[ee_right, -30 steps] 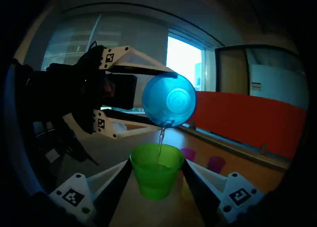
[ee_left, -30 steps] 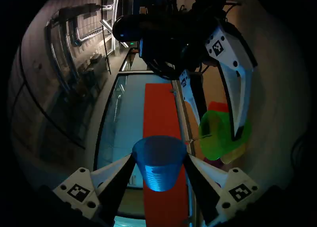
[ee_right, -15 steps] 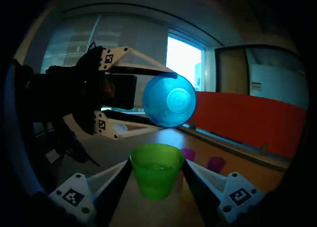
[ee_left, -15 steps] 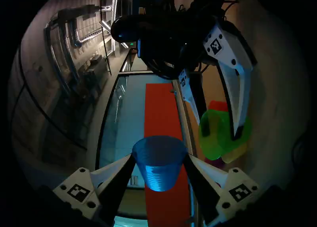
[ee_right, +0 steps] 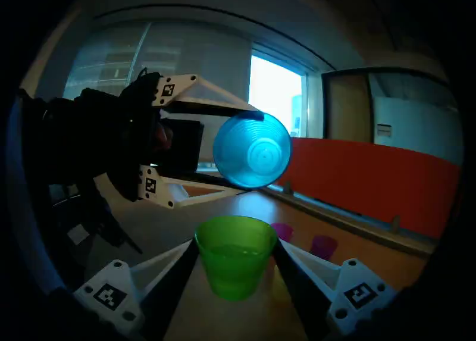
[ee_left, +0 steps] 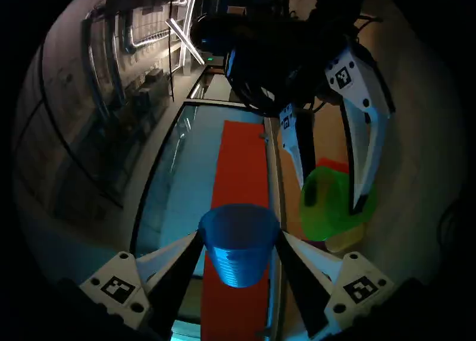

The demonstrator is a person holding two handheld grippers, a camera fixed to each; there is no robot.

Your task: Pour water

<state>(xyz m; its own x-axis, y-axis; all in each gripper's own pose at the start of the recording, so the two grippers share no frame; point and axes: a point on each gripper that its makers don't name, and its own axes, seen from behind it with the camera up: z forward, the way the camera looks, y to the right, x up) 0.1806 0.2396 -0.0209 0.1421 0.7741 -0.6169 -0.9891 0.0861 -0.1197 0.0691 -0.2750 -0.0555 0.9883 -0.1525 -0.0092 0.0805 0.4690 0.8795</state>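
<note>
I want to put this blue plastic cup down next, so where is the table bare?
In the right gripper view, bare wooden tabletop lies left of the green plastic cup, beneath the tipped blue plastic cup. It is crowded behind and right of the green cup, where a pink cup and a purple cup stand.

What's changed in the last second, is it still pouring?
No: the stream from the blue cup into the green cup has stopped, and the left claw has turned slightly. Unchanged: the blue cup stays tipped above the green cup, which the right claw holds upright with water inside.
</note>
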